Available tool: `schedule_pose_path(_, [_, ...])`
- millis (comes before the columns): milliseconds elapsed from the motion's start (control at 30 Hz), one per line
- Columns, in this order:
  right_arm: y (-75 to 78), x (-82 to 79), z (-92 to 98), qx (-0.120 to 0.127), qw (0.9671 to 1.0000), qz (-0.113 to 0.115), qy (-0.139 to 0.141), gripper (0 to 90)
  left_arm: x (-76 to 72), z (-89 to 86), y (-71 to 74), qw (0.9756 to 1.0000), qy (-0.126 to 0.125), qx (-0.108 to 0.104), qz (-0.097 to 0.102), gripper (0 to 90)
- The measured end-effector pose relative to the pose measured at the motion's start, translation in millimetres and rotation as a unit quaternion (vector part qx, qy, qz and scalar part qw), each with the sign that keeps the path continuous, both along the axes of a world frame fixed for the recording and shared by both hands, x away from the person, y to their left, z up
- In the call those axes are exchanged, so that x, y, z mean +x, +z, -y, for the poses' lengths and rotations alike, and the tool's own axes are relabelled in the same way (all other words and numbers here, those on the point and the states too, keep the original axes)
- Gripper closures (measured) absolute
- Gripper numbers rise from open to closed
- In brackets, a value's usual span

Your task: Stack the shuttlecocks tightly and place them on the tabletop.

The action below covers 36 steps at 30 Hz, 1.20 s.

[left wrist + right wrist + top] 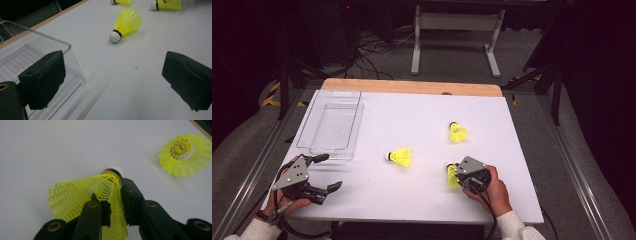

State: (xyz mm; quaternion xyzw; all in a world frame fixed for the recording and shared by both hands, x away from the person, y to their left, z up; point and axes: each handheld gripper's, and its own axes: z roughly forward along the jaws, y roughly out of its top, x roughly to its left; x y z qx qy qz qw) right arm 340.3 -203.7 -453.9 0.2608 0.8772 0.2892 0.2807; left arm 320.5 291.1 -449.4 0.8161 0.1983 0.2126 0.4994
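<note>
- While the person's left hand (282, 200) is resting at the near left corner of the white table (422, 115), the left gripper (324, 172) is standing with its fingers wide apart and nothing between them.
- Just beyond its far finger (319, 158), one clear plastic tray (332, 125) is lying on the table; the left gripper view is showing the tray's rounded corner (68, 46) right behind one pad (42, 78).
- Three yellow shuttlecocks are showing in the high view: one (400, 156) lying on its side well off from the left gripper's fingers, one (457, 132) farther away, and one (452, 176) in the right gripper (457, 175).
- The left gripper view is catching the middle shuttlecock (126, 25) with its white cork pointing toward the open fingers, and the two others near the top edge.
- The right gripper view is giving the detail that the high view is blurring: the fingers (131, 200) are clamping the mesh skirt of the held shuttlecock (82, 195), squashing it, cork pointing away from them.
- Off to their far right in that view, a second shuttlecock (186, 155) is lying with its open skirt facing the camera.
</note>
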Motion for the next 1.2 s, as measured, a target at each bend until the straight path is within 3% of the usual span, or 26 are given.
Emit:
schedule_pose_path(100, [0.2, 0.8, 1.6, 0.002, 1.0000, -0.002, -0.003, 84.4, 0.7, 0.3, -0.1, 1.0000, 0.000, 0.001, -0.001, 6.0])
schedule_pose_path(400, [2.7, 1.2, 5.0, 0.008, 0.9999, 0.012, -0.006, 85.7, 1.0, 1.5, 0.3, 1.0000, -0.004, -0.002, 0.000, 6.1])
schedule_pose_path(633, [9.7, 1.0, 6.8, 0.040, 0.9987, 0.031, 0.009, 85.9, 2.0, 2.6, 0.1, 1.0000, -0.006, -0.002, -0.001, 6.1])
schedule_pose_path(800, [11.6, 4.5, 4.5, 0.051, 0.9977, 0.040, 0.022, 85.9, 1.9, 3.7, 0.0, 1.0000, -0.007, -0.001, -0.002, 6.1])
schedule_pose_path(1033, [13.8, 13.2, -9.7, 0.056, 0.9959, 0.053, 0.046, 85.8, 2.7, 4.0, -0.8, 1.0000, -0.008, -0.001, -0.005, 6.1])
schedule_pose_path(1200, [13.0, 19.4, -22.7, 0.056, 0.9951, 0.049, 0.064, 85.7, 3.5, 4.7, -1.4, 0.9999, -0.011, 0.001, -0.008, 6.1])
